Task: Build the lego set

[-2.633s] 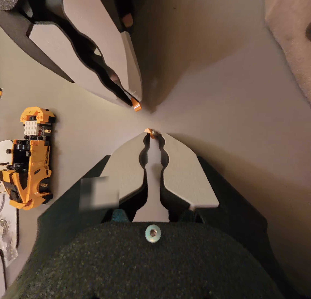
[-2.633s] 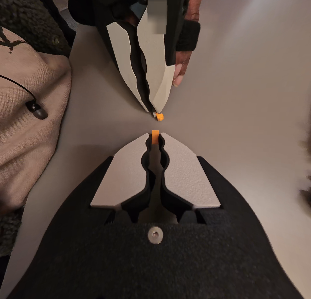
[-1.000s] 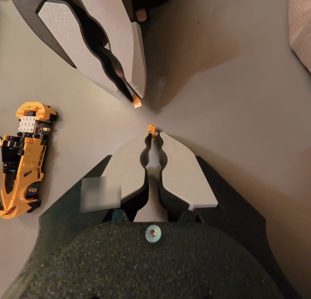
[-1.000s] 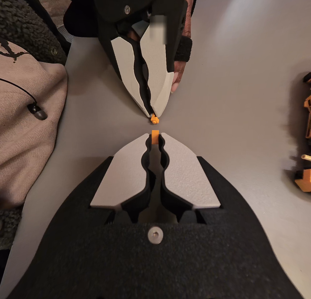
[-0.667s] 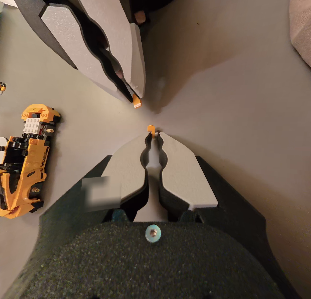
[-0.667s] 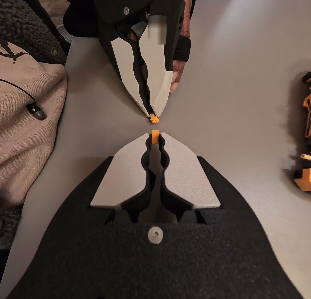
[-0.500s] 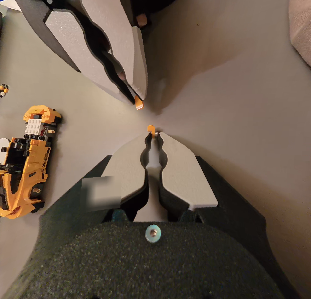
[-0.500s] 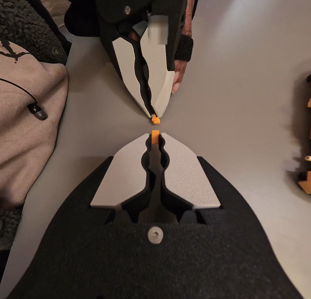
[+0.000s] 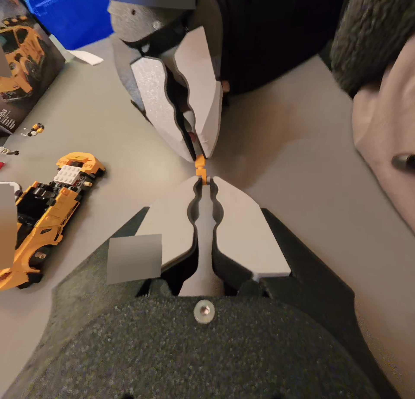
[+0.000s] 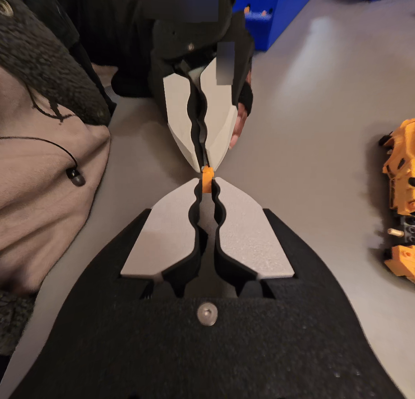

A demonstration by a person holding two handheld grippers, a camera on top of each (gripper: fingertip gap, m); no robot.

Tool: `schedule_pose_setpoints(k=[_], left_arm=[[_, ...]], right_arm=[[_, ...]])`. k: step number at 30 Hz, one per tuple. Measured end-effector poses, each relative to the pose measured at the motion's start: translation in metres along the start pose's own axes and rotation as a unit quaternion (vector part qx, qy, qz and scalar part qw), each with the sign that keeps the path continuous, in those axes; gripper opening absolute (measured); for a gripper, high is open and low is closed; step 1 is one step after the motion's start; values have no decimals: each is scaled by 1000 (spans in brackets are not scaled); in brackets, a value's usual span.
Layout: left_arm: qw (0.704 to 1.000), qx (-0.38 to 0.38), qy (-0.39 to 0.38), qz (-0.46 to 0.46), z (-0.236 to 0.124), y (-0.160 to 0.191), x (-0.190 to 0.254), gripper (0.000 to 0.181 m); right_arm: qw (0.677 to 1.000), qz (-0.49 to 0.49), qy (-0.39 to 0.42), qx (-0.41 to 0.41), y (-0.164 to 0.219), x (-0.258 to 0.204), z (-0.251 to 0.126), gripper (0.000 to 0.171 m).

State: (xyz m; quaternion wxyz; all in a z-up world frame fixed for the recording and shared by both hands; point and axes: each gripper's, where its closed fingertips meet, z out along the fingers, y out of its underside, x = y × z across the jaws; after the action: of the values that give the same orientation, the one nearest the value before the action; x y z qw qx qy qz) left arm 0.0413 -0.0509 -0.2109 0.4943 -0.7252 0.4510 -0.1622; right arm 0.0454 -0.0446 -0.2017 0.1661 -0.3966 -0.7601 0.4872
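Left hand-held gripper pointed forward over the grey table, its jaws drawn nearly together and pinching a small orange piece at the very tips. Right hand-held gripper met it head-on from the opposite side, jaws likewise almost closed on a small orange brick. The two orange bits touched tip to tip, in line between the grippers and held above the table — whether they were actually pressed home together could not be told. In the right wrist view the far gripper showed a person's fingers behind its white finger, with a dark cuff above. The partly built orange-and-black car lay on the table well to the left of the meeting point in the left wrist view, a white studded plate on its upper end; the same car showed at the right edge of the right wrist view. Beyond it sat the set's box with a car pictured on it, a blue bin behind, and a few loose small parts near the box. A beige garment with a black cord lay beside the work area — close to the right gripper's left side.
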Motion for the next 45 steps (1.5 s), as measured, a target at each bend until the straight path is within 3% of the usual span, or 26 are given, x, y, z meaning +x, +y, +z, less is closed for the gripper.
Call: schedule_pose_setpoints(k=[10,29,45], left_arm=[[985,118,-14,-124,-19,-44,-16,6],[981,145,-16,-128,-18,-51,-13,6],[968,170,6,-184,-24,-58,-14,6]], right_arm=[[983,51,-18,173,-56,1,-27,7],[979,63,-35,188,-61,-2,-26,7],[973,86,-52,207,-64,-2,-25,7]])
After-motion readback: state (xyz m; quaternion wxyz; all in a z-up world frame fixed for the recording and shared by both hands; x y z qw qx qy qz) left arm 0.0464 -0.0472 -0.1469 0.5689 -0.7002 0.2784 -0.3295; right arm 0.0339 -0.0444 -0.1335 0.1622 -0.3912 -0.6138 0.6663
